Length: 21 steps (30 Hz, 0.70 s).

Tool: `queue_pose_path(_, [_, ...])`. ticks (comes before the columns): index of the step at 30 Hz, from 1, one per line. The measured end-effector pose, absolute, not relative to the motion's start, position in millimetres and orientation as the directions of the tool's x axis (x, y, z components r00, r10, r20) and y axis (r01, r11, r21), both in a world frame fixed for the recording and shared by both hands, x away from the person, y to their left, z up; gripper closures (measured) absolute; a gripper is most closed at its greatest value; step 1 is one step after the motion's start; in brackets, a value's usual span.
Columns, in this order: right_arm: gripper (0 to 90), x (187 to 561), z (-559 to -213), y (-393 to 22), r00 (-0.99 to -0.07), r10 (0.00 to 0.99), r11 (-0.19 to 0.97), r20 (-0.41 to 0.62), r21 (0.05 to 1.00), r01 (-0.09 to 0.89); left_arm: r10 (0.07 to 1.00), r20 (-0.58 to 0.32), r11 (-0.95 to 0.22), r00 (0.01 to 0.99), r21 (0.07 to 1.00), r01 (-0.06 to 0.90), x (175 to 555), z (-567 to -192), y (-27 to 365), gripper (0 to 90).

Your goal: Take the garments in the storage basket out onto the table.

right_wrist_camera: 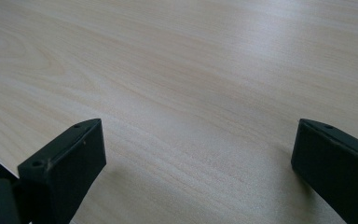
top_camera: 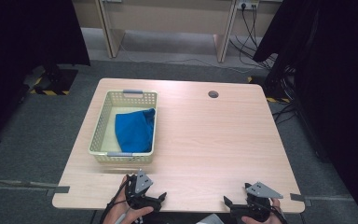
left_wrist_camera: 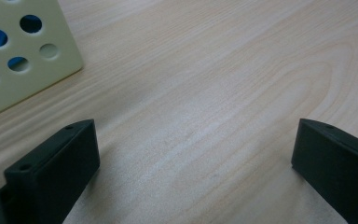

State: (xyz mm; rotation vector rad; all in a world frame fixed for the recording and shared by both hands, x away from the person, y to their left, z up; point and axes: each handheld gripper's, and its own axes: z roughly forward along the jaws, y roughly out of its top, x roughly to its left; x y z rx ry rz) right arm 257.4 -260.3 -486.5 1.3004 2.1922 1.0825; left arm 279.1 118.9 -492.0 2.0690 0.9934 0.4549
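At the near edge of the desk (top_camera: 205, 135), the person's left hand (top_camera: 126, 212) comes in from below and holds the left claw (top_camera: 142, 196) low over the wood, its jaws spread wide with nothing between them. The cream basket (top_camera: 100, 135) stands just beyond this claw, on the left half of the desk, and a blue cloth (top_camera: 134, 130) lies bunched inside it; the left gripper view catches the basket's holed wall (left_wrist_camera: 23, 60) close by, apart from the jaws. Farther right, the right hand (top_camera: 261, 218) holds the right claw (top_camera: 242, 205) at the same near edge, jaws likewise wide apart and empty over bare wood, well apart from the basket.
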Motion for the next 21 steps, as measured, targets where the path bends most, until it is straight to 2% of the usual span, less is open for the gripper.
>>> queue_pose_path(21, [2.8, 257.6, -486.5, -259.0, -0.503, 0.862, 0.28, 0.063, 0.767, 0.577, 0.771, -0.016, -0.392, 0.636, 0.776, 0.494, 279.5, -491.8, 119.9, 0.1])
